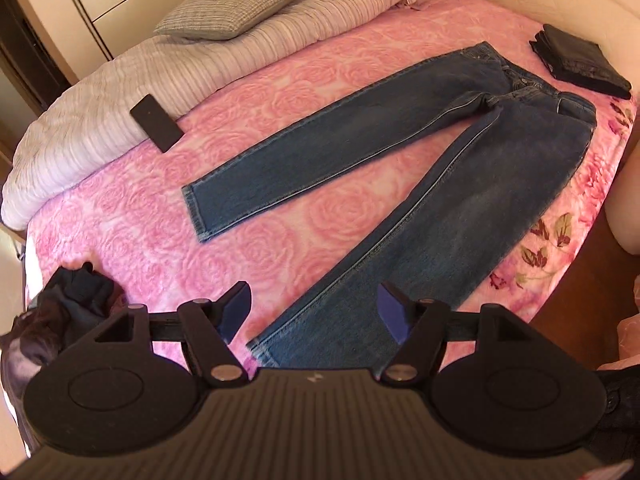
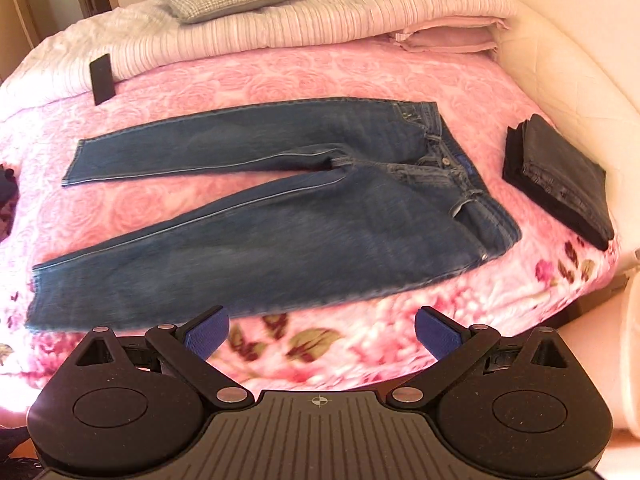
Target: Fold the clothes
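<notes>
A pair of blue jeans (image 1: 440, 168) lies flat on the pink rose blanket (image 1: 280, 92), legs spread apart, waist at the far right. It also shows in the right wrist view (image 2: 280, 208). My left gripper (image 1: 314, 312) is open and empty, hovering over the hem of the near leg. My right gripper (image 2: 322, 334) is open and empty, above the blanket's (image 2: 320, 72) front edge, just short of the near leg's outer side. A folded dark garment (image 1: 580, 60) lies past the waistband, also in the right wrist view (image 2: 560, 180).
A dark phone (image 1: 156, 122) leans on the rolled white striped duvet (image 1: 240, 52), with a grey pillow (image 1: 232, 8) on top. A heap of dark clothes (image 1: 68, 304) sits at the left bed edge. A cream padded bed frame (image 2: 560, 60) curves around the right side.
</notes>
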### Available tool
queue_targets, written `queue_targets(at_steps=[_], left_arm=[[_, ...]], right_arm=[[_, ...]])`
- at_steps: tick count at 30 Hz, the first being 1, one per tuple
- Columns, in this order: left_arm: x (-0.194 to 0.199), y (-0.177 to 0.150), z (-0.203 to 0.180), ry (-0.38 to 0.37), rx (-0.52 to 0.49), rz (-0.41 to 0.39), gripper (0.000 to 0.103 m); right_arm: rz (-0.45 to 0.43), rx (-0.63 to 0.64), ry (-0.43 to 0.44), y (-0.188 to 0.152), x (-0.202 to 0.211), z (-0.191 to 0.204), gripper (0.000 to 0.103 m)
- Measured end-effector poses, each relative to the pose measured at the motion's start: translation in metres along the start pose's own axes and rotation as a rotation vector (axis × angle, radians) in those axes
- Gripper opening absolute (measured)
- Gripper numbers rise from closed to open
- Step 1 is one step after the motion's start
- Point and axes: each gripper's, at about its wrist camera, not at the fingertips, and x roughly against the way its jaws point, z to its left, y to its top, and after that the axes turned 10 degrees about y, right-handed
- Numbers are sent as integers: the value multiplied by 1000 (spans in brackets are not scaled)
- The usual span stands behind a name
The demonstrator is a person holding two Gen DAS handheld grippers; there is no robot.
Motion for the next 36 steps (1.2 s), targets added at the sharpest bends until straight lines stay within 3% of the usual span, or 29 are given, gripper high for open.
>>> queue_targets(at_steps=[14, 28, 36], left_arm=[[18, -64, 31, 0, 52, 23, 66], [15, -63, 23, -43, 11, -9, 66], [13, -49, -2, -4, 22, 4, 66]], right_arm=[[-21, 34, -29, -23, 11, 51, 102], [-13, 46, -96, -35, 28, 62, 102], [-17, 95, -100, -24, 24, 40, 102]])
